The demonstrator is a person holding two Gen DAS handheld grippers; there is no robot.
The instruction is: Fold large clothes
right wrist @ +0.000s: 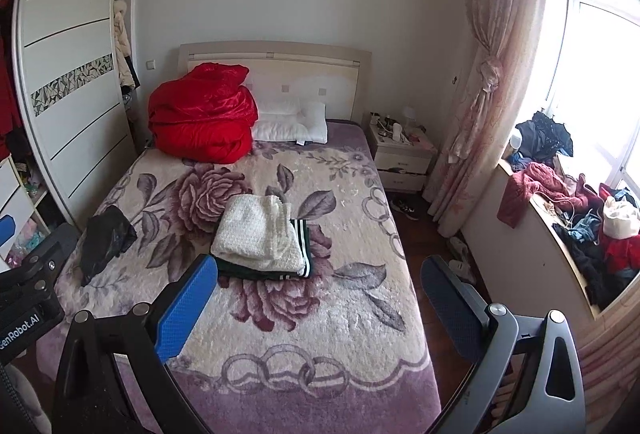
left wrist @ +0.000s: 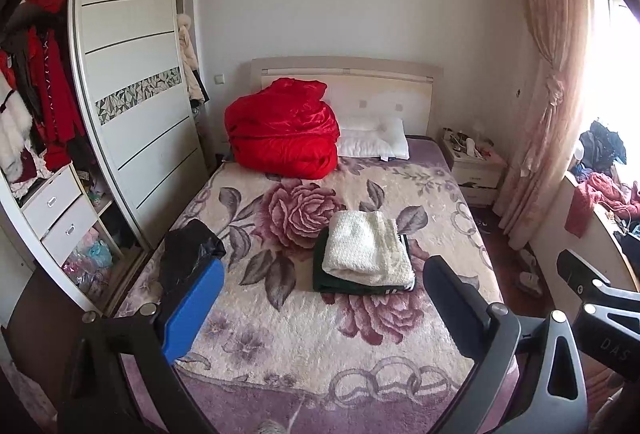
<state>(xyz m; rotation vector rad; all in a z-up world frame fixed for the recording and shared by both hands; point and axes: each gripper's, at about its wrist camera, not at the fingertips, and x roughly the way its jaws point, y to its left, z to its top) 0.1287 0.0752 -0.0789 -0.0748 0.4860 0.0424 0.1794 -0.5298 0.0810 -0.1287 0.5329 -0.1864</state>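
A folded cream knit garment [left wrist: 366, 248] [right wrist: 260, 234] lies on top of a folded dark green garment with white stripes [left wrist: 352, 284] [right wrist: 280, 270] in the middle of the bed. A crumpled black piece [left wrist: 188, 254] [right wrist: 106, 240] lies at the bed's left edge. My left gripper [left wrist: 320, 306] is open and empty, held above the foot of the bed, short of the stack. My right gripper [right wrist: 320, 306] is also open and empty, to the right of the left one. Each gripper shows at the edge of the other's view.
The bed's floral blanket [left wrist: 288, 338] [right wrist: 288, 338] spreads wide around the stack. A red quilt [left wrist: 282, 130] and a white pillow [left wrist: 374, 138] sit at the headboard. An open wardrobe [left wrist: 132, 82] stands left; a nightstand [right wrist: 400, 154], a curtain [right wrist: 484, 82] and a ledge piled with clothes [right wrist: 584, 218] stand right.
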